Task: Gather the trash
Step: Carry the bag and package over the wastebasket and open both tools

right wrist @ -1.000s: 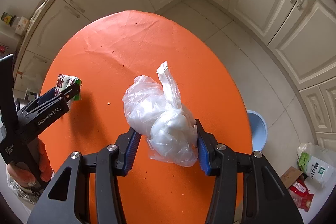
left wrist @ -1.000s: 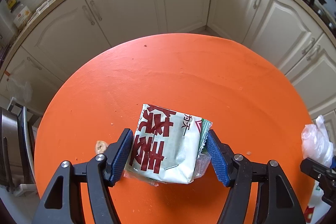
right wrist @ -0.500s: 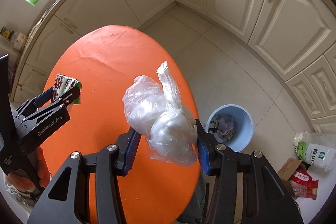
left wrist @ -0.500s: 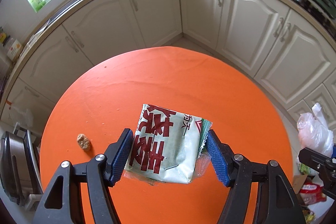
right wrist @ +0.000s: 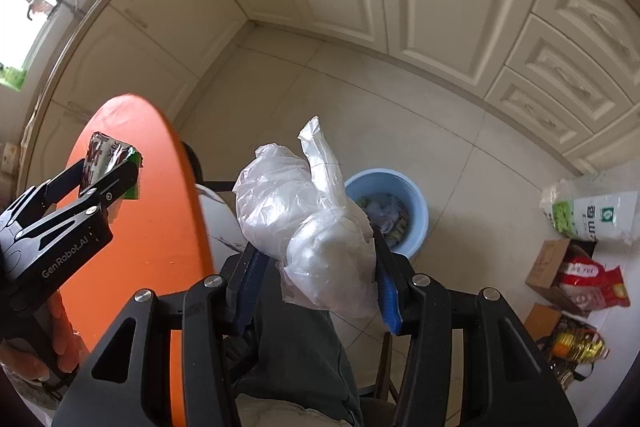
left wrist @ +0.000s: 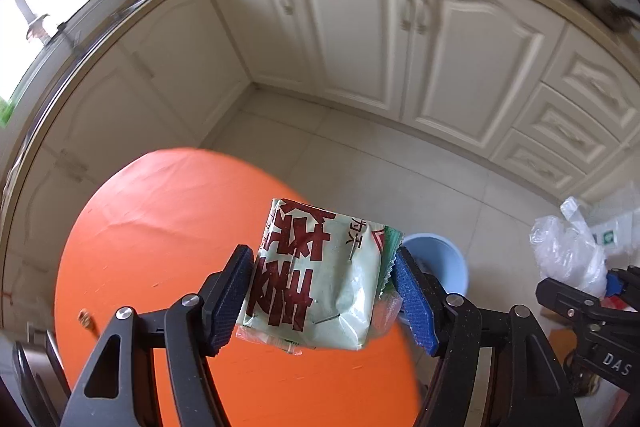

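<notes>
L claw (left wrist: 324, 291) pinching green snack packet (left wrist: 316, 279), frame centre, above orange counter (left wrist: 160, 227) edge. R claw (right wrist: 316, 275) pinching clear plastic bag (right wrist: 308, 223), centre; blue bin (right wrist: 404, 195) just right, on floor.

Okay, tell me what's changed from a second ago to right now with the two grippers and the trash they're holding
Both grippers swung off the orange table toward the blue bin on the floor, now in view. The left gripper still clamps the green snack packet; the right gripper still clamps the crumpled plastic bag. Nothing released.
</notes>
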